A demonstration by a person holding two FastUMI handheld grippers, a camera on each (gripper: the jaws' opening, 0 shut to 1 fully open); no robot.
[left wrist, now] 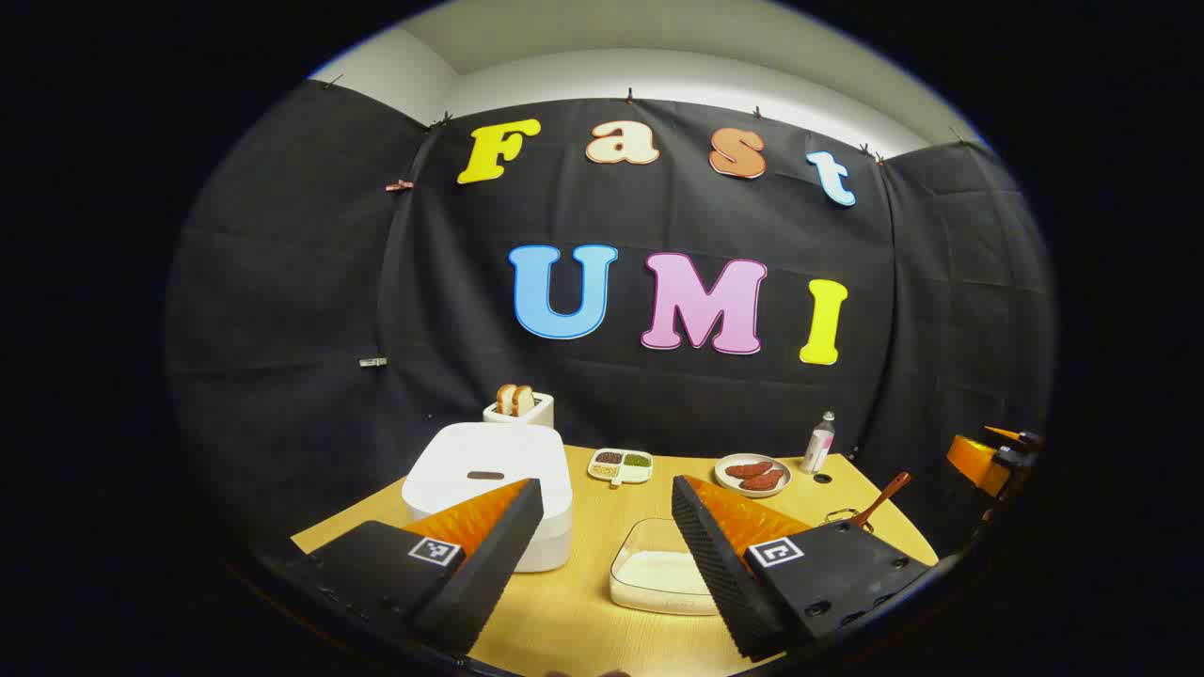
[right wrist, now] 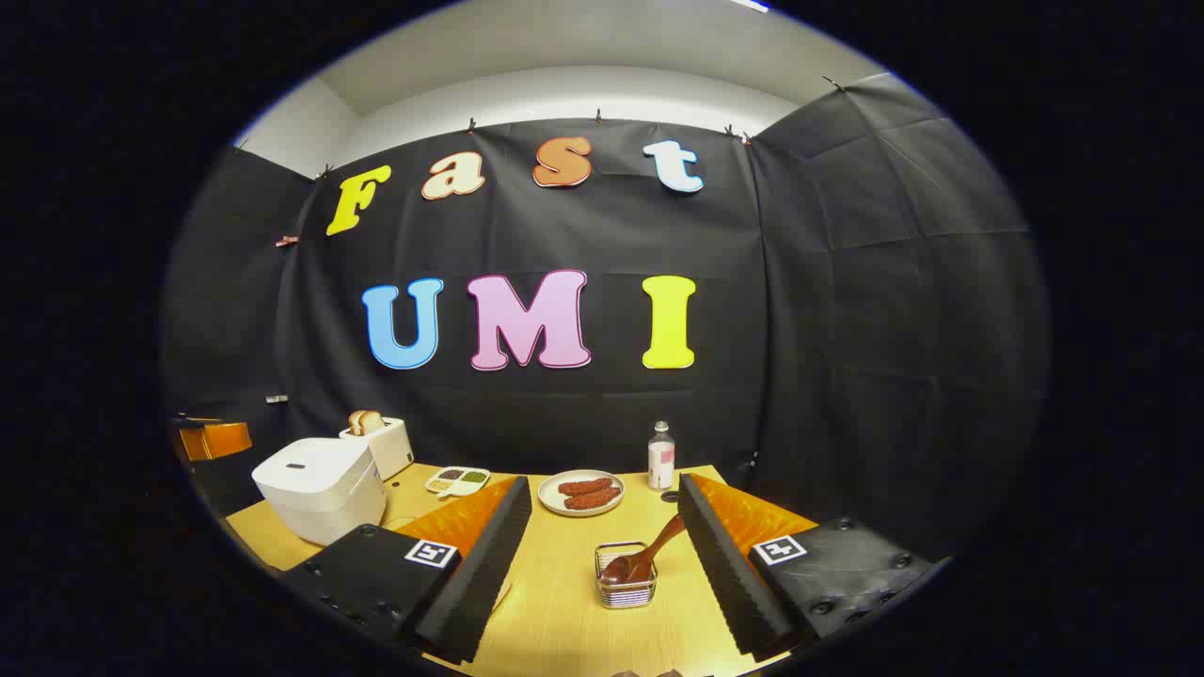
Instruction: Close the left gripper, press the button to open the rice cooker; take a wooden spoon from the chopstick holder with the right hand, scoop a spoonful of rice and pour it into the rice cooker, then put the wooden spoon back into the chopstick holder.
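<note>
So I'm sitting right at the start: nothing of the task is looking done yet. The rice cooker (left wrist: pixel 489 494) is standing on the table (left wrist: pixel 583 602) with its lid down, and the dark button (left wrist: pixel 486 476) on top is looking untouched. My left gripper (left wrist: pixel 602 555) is hovering above the near edge of the table, aimed between the cooker and the clear tub of rice (left wrist: pixel 658 569), with its fingers spread wide and holding nothing. By my reckoning I'm needing to shut those fingers first, then swing over to the cooker and push down on the button.

Looking through the right gripper view, my right gripper (right wrist: pixel 602 555) is hanging level over the table, fingers also spread wide and empty, and the wire chopstick holder (right wrist: pixel 625 574) is sitting just ahead between them. The wooden spoon (right wrist: pixel 649 555) is resting in the holder, bowl down, handle leaning up and to the right. The cooker (right wrist: pixel 320 484) is showing well off to the left there.

Everything is left, I'm judging: press, grab the spoon, scoop, pour, return.
</note>
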